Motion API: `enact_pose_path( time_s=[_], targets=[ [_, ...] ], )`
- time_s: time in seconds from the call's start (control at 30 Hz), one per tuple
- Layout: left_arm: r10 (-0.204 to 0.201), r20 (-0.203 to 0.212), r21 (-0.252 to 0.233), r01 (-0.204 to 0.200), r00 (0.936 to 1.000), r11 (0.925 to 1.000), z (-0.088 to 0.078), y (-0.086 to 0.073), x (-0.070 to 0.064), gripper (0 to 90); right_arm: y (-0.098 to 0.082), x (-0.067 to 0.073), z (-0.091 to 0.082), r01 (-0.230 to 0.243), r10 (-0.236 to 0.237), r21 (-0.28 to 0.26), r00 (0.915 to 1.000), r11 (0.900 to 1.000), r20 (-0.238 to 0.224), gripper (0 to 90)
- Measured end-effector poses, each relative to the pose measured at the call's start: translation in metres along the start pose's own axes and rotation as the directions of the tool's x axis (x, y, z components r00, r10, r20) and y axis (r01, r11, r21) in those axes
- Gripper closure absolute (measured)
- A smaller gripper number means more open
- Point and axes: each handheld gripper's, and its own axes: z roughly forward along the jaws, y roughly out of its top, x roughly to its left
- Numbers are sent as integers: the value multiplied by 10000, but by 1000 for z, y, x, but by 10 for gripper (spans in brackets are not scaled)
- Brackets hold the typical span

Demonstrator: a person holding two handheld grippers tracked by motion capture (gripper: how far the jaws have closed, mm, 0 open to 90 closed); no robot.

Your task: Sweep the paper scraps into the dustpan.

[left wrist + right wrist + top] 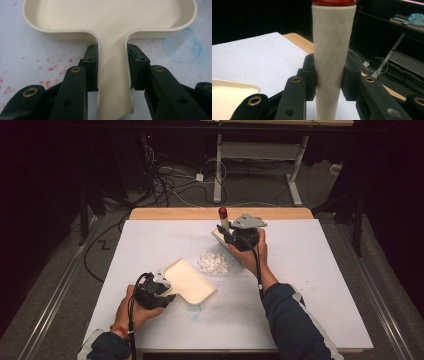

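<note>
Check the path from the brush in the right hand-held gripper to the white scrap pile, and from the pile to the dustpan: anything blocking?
Nothing visible blocks it. The right hand-held gripper holds the cream brush at the table's far side; bare white mat lies between it and the scrap pile. The pile sits just beyond the dustpan, which the left hand-held gripper clamps by its handle.

My black jaws clamp a cream dustpan (110, 15); beside it, a cream brush handle (333, 50), diamond-textured, red-capped, over white table (310, 285).
</note>
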Motion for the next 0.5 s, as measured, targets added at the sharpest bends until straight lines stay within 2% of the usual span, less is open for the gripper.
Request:
enact_pose_path(
  time_s=[0.2, 0.3, 0.5],
  targets=[
    [-19, 20, 50, 19, 10000, 10000, 3, 2, 2, 636, -1, 12, 4, 73, -86, -212, 9978, 9997, -661, 702],
    [-52, 40, 71, 52, 10000, 10000, 6, 5, 3, 637, -2, 16, 4, 48, -67, -251, 9969, 9997, -780, 700],
    [-97, 32, 201, 96, 9999, 9998, 12, 12, 3, 636, -2, 31, 3, 79, -141, -477, 9914, 9988, -1301, 693]
  ],
)
